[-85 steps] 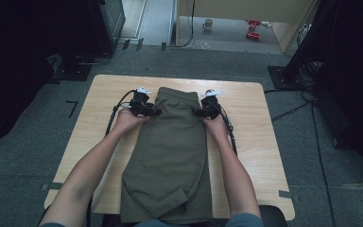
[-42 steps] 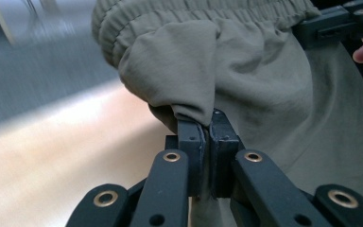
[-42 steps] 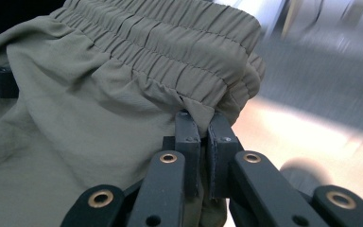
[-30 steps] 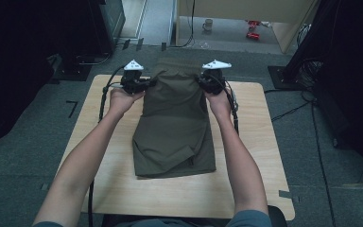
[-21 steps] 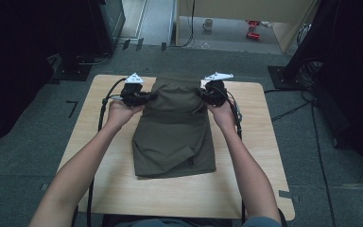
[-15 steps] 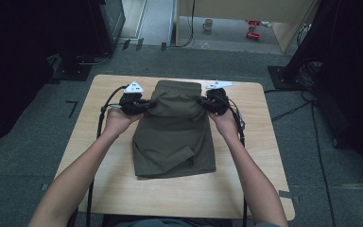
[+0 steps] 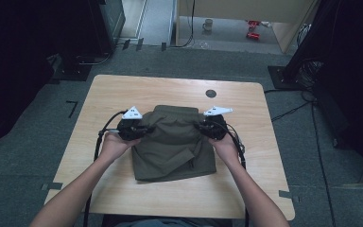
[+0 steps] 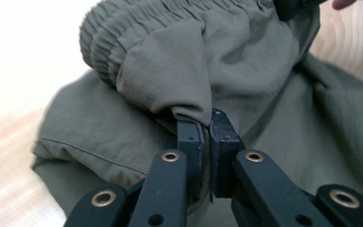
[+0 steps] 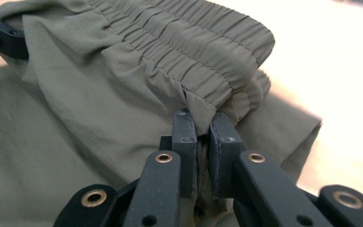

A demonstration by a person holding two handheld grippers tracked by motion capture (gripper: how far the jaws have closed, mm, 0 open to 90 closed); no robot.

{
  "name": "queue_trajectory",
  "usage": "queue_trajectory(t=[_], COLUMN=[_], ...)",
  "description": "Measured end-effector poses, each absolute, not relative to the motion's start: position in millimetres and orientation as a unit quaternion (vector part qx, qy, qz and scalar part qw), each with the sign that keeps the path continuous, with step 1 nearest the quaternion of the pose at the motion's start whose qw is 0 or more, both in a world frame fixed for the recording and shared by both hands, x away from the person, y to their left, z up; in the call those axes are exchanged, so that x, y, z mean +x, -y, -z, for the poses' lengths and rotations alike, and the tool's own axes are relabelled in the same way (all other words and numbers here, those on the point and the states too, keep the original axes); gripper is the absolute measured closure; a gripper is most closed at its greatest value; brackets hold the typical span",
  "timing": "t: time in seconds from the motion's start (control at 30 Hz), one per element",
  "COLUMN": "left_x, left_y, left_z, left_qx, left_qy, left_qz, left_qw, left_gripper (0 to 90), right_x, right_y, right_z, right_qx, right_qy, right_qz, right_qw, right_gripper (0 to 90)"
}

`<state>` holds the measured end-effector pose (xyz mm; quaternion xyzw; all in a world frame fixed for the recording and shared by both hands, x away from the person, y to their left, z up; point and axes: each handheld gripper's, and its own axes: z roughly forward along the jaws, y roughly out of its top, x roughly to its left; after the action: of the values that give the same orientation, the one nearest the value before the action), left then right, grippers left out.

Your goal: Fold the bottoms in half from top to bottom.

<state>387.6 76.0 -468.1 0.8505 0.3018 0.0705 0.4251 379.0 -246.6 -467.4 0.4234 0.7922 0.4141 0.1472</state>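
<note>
You had the olive-green fabric shorts with a gathered elastic waistband (image 7: pixel 174 142) lying on the light wooden table (image 7: pixel 123 90), about midway between its left and right edges and a little toward the near edge. The left gripper (image 7: pixel 139 131) was clenched on a pinch of cloth at the left end of the waistband; in the left gripper view its jaws stood pressed together with fabric (image 8: pixel 189 80) bunched between the pads. The right gripper (image 7: pixel 207 129) gripped the right end of the same band, cloth (image 9: pixel 203 101) caught between its pads. Its jaws had just been easing apart slightly, though fabric was caught between them in this frame.

Judgement: the step in hand was folding the waistband end over onto the lower half of the shorts. To do it well, you needed to keep both grippers level with each other so the fold line ran parallel to the near edge of the table. Lay the band flat before letting go, since the right grip looked marginal and an early slip would skew that corner. The lower hem (image 7: pixel 179 177) already showed one creased flap, so avoid dragging it.
</note>
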Motion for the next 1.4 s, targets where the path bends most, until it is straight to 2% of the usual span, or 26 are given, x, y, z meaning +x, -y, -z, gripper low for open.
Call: queue_trajectory(t=[0.33,0.43,0.7,0.8,0.97,1.1,1.27,1.4], left_x=[377,378,399,402,402,401,403,415], left_y=[-79,-78,-76,-78,-82,-85,-93,-99], left_z=[497,502,508,509,502,490,470,462], left_qx=[0.864,0.868,0.858,0.852,0.849,0.842,0.836,0.828], left_qy=[-0.323,-0.319,-0.332,-0.342,-0.349,-0.350,-0.345,-0.359], left_qz=[-0.020,-0.027,-0.048,-0.038,-0.022,-0.016,-0.018,-0.030], left_qw=[0.386,0.380,0.388,0.393,0.396,0.411,0.427,0.431], left_gripper=[85.4,84.9,84.2,82.9,65.9,61.5,62.4,70.4], right_x=[358,355,362,365,367,364,364,370], right_y=[247,246,243,243,251,258,268,281], right_z=[497,505,512,512,505,495,480,474], right_qx=[0.425,0.429,0.423,0.431,0.435,0.431,0.430,0.442], right_qy=[-0.805,-0.809,-0.809,-0.803,-0.795,-0.792,-0.786,-0.777], right_qz=[-0.396,-0.386,-0.386,-0.388,-0.407,-0.419,-0.426,-0.429], right_qw=[0.120,0.112,0.135,0.134,0.114,0.111,0.121,0.130], right_gripper=[79.4,79.0,79.7,78.8,61.0,54.3,53.4,60.9])
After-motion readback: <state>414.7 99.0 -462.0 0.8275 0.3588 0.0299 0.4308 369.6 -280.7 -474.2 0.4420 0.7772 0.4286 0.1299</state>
